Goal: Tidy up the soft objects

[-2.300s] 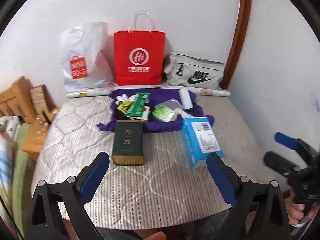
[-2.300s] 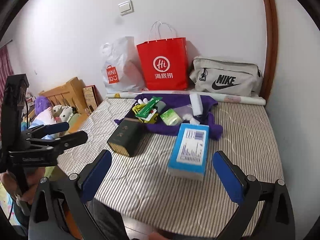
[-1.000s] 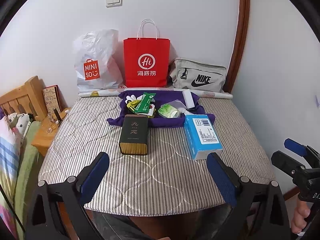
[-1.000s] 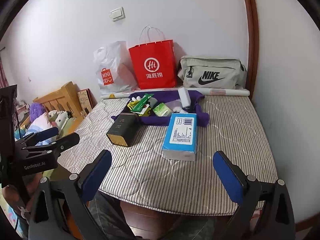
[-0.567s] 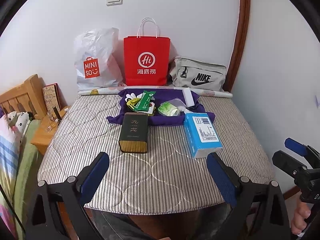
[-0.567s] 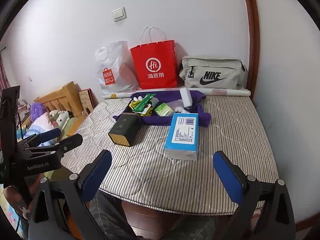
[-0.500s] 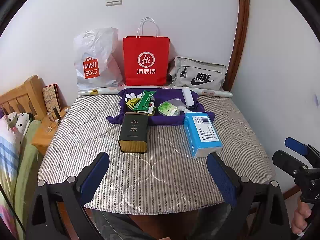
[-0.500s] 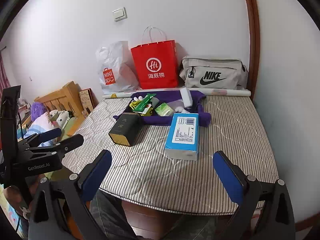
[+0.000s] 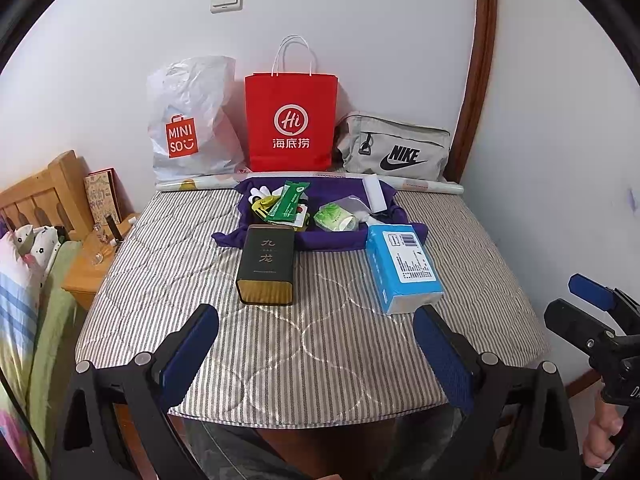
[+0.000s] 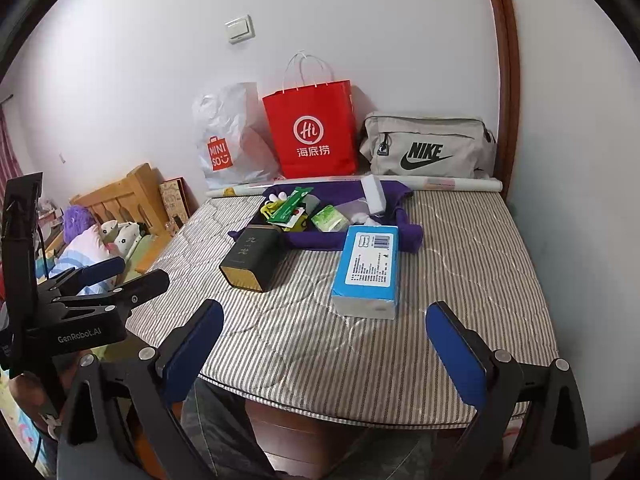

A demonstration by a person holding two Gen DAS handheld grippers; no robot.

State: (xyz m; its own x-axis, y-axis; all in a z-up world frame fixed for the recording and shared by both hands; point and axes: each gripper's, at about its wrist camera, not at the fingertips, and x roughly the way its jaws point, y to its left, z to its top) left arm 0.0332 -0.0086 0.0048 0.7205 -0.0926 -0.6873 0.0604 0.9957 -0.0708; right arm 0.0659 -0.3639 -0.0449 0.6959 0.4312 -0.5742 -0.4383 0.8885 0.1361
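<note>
Both grippers are hanging back off the near edge of the striped mattress [image 9: 320,360], jaws spread wide, nothing in either one.

Going left to right from the left gripper [image 9: 316,354]: out past its left finger there's a wooden headboard [image 9: 40,196] and a nightstand [image 9: 86,276], well off to the side. Ahead, slightly toward the left finger, sits a dark tea tin [image 9: 267,266] lying on its back, gold end facing the jaws. Straight beyond that is the purple cloth [image 9: 320,236] with the soft stuff piled on it: a green packet [image 9: 289,201], a little green tissue pack [image 9: 335,218] and a white roll [image 9: 374,194] at its far right corner. Toward the right finger is the blue tissue box [image 9: 402,268], its far end touching the cloth. Against the far wall, left to right: a white Miniso bag [image 9: 188,128], a red paper bag [image 9: 291,120], a grey Nike bag [image 9: 396,150].

The right gripper [image 10: 324,348] has the blue box pretty much dead ahead between its fingers, tin toward the left finger. The left gripper shows far off its left finger.
</note>
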